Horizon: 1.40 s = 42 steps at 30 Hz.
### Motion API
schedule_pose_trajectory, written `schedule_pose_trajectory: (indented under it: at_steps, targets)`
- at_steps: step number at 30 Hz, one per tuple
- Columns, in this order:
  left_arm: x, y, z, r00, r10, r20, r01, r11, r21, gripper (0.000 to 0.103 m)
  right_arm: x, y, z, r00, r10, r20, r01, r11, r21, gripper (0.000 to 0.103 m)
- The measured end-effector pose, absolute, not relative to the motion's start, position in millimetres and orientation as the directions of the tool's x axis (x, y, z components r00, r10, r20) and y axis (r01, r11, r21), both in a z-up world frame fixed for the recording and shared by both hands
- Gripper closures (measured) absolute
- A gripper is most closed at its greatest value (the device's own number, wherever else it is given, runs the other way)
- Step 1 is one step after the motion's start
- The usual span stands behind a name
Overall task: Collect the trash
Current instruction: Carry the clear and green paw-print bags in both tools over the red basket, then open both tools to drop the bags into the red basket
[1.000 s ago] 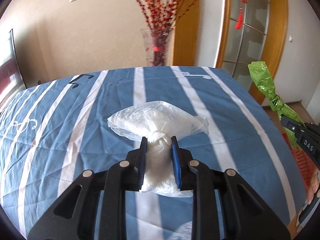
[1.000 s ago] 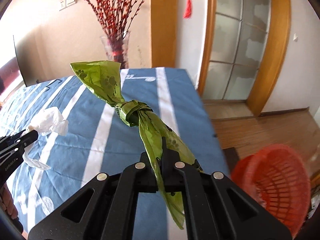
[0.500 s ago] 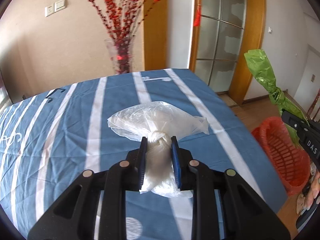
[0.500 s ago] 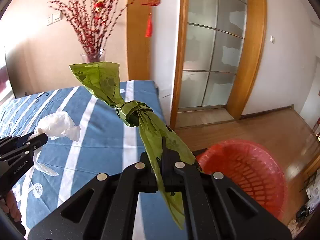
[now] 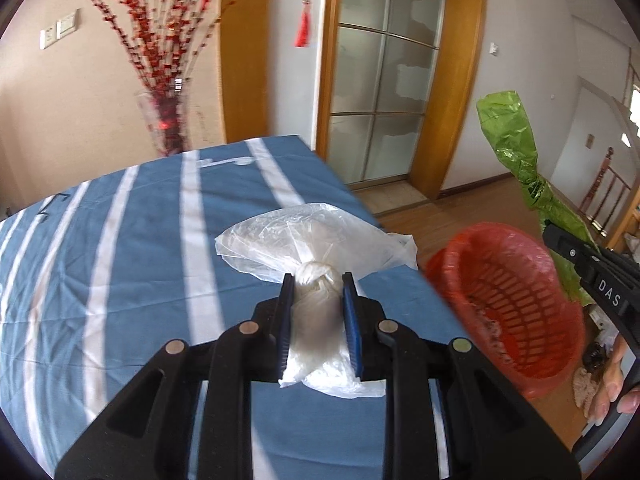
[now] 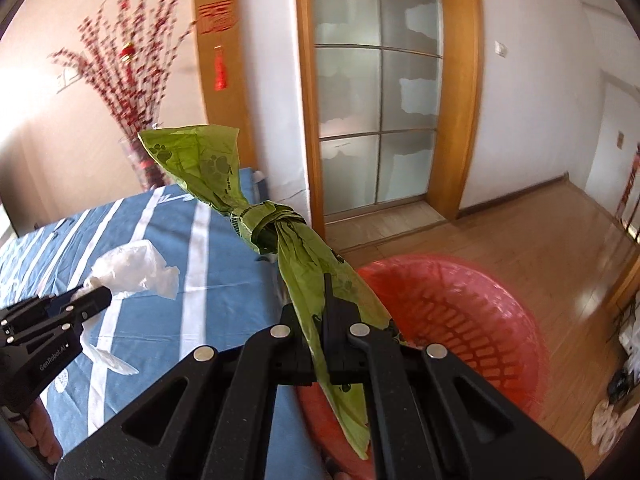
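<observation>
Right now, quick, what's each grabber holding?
Left gripper: closed on the knotted white plastic bag.
Right gripper: shut tight on the knotted green bag, above the red basket.

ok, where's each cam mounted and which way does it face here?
Left wrist: on the left gripper, looking along its fingers, tilted down over the bed; its jaws clamp the white bag; the right gripper and fingertips show at right.
Right wrist: on the right gripper, facing the door and floor; its jaws pinch the green bag; the left gripper and a hand show at left.
Shared: both bags, bed, red basket, door, vase.
</observation>
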<state>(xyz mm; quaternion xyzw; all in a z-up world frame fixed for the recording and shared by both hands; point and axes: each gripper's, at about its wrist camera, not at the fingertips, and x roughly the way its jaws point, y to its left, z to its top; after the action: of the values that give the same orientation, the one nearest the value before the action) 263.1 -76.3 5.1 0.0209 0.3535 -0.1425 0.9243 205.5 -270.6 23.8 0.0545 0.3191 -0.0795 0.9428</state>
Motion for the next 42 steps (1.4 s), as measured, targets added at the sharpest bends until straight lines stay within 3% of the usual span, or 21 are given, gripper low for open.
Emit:
schedule_pose_trajectory:
  at_steps: [14, 21, 24, 26, 28, 35, 36, 40, 42]
  targets:
    - [246.9, -187.7, -3.9, 0.576, -0.477, -0.664, 0.476, 0.856, -0.202, 0.079, 162.5, -377.4, 3.0, 0.729, -0.126, -0.673, 0.373, 0.897, 0.236, 0.101]
    - [249.0, -226.3, -14.4, 0.509, -0.533, -0.676, 0.515, 0.818, -0.256, 0.079, 156.5, -399.0, -3.4, 0.72, -0.109, -0.685, 0.405, 0.868, 0.287, 0.101]
    - [249.9, -238.4, -19.6, 0.494, -0.533, -0.687, 0.522, 0.814, -0.257, 0.073, 155.8, -404.9, -5.0, 0.724, -0.083, -0.685, 0.395, 0.864, 0.313, 0.099]
    - [250.1, -243.4, -22.9, 0.489, -0.53, -0.693, 0.52, 0.815, -0.257, 0.065, 155.5, -408.6, -7.1, 0.717, -0.074, -0.693, 0.393, 0.864, 0.315, 0.09]
    - [250.0, -243.9, -25.2, 0.49, -0.524, -0.697, 0.515, 0.819, -0.253, 0.06, 152.9, -412.2, -9.3, 0.718, -0.071, -0.692, 0.396, 0.859, 0.323, 0.065]
    - [248.6, -224.9, -29.5, 0.515, -0.494, -0.7, 0.48, 0.843, -0.242, 0.05, 137.8, -417.5, -7.3, 0.725, -0.093, -0.682, 0.405, 0.859, 0.314, 0.063]
    - [245.1, -217.8, -27.4, 0.534, -0.485, -0.693, 0.474, 0.85, -0.23, 0.048, 133.3, -413.3, -3.9, 0.729, -0.115, -0.674, 0.404, 0.868, 0.289, 0.057]
    - [223.0, -182.3, -12.4, 0.628, -0.445, -0.639, 0.445, 0.878, -0.175, 0.028, 110.2, -385.1, 12.1, 0.776, -0.192, -0.601, 0.375, 0.906, 0.196, 0.014]
    - [206.2, -160.8, -3.1, 0.676, -0.427, -0.6, 0.425, 0.892, -0.156, 0.02, 100.2, -372.8, 18.1, 0.792, -0.214, -0.572, 0.365, 0.916, 0.163, 0.006]
